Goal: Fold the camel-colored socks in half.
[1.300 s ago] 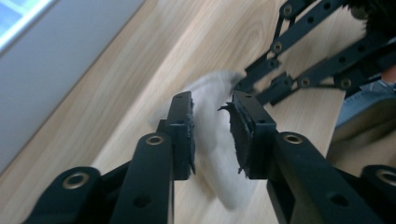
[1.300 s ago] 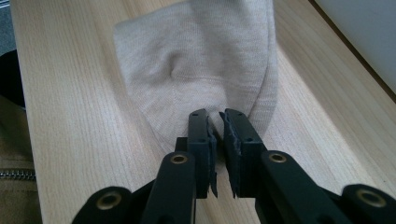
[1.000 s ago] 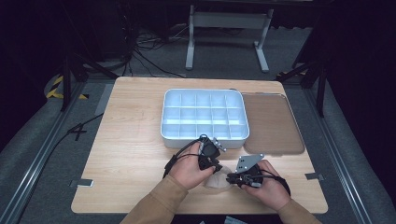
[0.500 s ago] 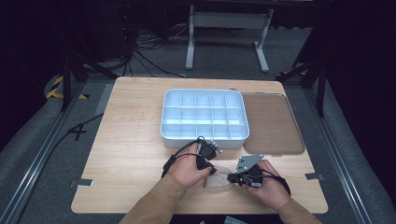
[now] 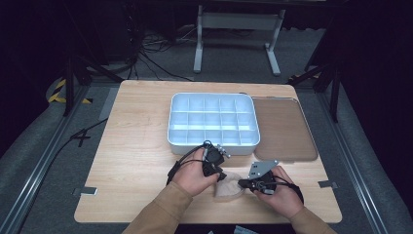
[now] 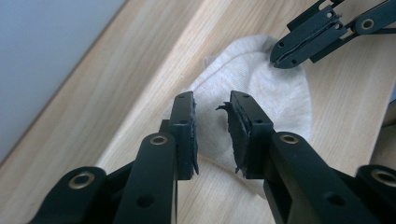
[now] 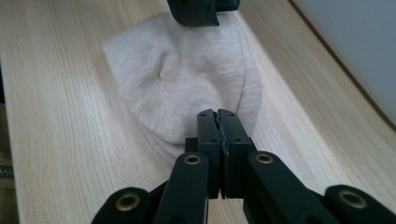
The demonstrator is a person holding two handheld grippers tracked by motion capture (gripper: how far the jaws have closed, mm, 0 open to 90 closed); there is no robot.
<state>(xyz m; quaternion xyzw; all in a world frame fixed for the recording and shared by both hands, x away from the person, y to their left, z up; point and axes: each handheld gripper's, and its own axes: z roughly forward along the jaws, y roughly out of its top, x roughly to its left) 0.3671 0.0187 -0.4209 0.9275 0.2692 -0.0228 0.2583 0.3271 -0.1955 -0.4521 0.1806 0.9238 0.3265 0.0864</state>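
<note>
Sock (image 5: 229,187) lies flat on the table's (image 5: 136,161) near edge between your hands, your right gripper (image 7: 218,116) pinched shut on its rim while your left gripper (image 6: 211,116), just opening, straddles the cloth ungripped, so next close it on the fabric.

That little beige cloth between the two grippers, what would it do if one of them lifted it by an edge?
The beige cloth would probably droop: it lies flat on the wooden table with soft creases. It looks thin, so likely very light. Pushed, it would sooner bunch up than slide. The right gripper is shut at its rim, seemingly pinching the fabric.
</note>
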